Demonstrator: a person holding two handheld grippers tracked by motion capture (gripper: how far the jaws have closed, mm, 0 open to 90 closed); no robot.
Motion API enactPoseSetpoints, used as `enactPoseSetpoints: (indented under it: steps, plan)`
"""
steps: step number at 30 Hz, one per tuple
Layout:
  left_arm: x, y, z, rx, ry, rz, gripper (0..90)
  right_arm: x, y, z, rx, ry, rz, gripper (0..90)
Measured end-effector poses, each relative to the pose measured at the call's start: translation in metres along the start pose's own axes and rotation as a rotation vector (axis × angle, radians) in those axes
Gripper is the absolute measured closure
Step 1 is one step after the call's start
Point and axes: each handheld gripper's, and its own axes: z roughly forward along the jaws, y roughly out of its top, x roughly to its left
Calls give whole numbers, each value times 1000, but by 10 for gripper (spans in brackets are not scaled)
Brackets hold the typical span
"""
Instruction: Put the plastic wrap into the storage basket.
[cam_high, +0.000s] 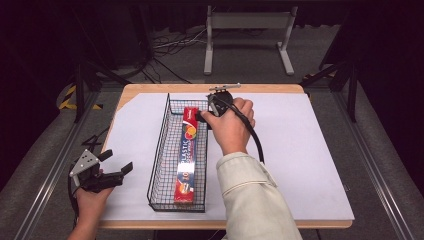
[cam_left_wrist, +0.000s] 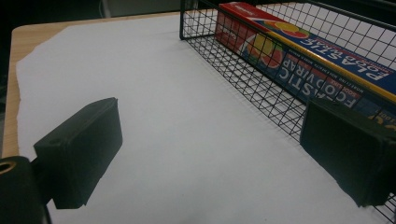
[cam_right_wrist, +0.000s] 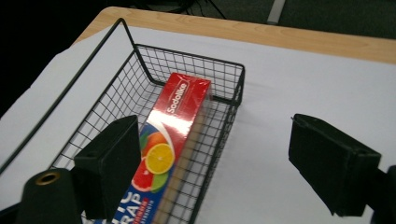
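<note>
A long red and blue box of plastic food wrap (cam_high: 188, 155) is seen lying flat inside a black wire basket (cam_high: 159, 150), along the basket's right-hand wall, its length running from 12 o'clock to 6 o'clock in the high view; the red end cap marked with a brand name is turned toward 12 o'clock, near the basket's far wall; pictures of citrus fruit are printed on its top face. The basket is set on a white sheet (cam_high: 300, 150) that covers most of the wooden bench (cam_high: 145, 89); the bench's bare edge is left showing at 12 o'clock and at the 10 o'clock corner.

The right gripper (cam_high: 207, 112) is held at the basket's far right corner, at about 12 o'clock from the bench's middle; in the right gripper view its jaws are spread wide and nothing is gripped; one jaw is seen over the box inside the basket, the other over the white sheet outside the basket's wall; whether the box is touched cannot be told.

The left gripper (cam_high: 116, 162) is held low at 8 o'clock, at the bench's near left corner, well apart from the basket; its jaws are likewise parted wide with nothing between them; in the left gripper view the basket's side wall and the box behind it are seen at 2 o'clock.
</note>
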Motion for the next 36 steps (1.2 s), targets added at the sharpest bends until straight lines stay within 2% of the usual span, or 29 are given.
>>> enactPoseSetpoints:
  steps: [4,5,8,10,13,17,19,22,26,36]
  plan:
    - [0,0,0,0,1,6,65,-20,1,-7,3,40,-50,162]
    - [0,0,0,-1,1,6,65,-20,1,-7,3,40,-50,162]
    - [0,0,0,1,1,6,65,-34,1,-15,-10,68,-102,162]
    - [-1,0,0,6,-1,8,65,-45,1,-20,-17,60,-146,162]
    - [-1,0,0,6,0,9,65,-59,1,-26,-33,78,-182,162]
    - [1,-1,1,11,-1,1,65,-81,-3,-34,-15,77,-255,156]
    - [1,-1,2,24,-4,1,64,-84,-3,-36,-19,81,-257,156]
    - [0,-1,4,31,-9,7,62,-103,-12,-45,-27,97,-268,156]
    - [0,-1,4,35,-13,7,61,-120,-22,-51,-38,114,-296,156]
    - [1,-2,5,42,-15,8,58,-146,-35,-67,-87,142,-347,156]
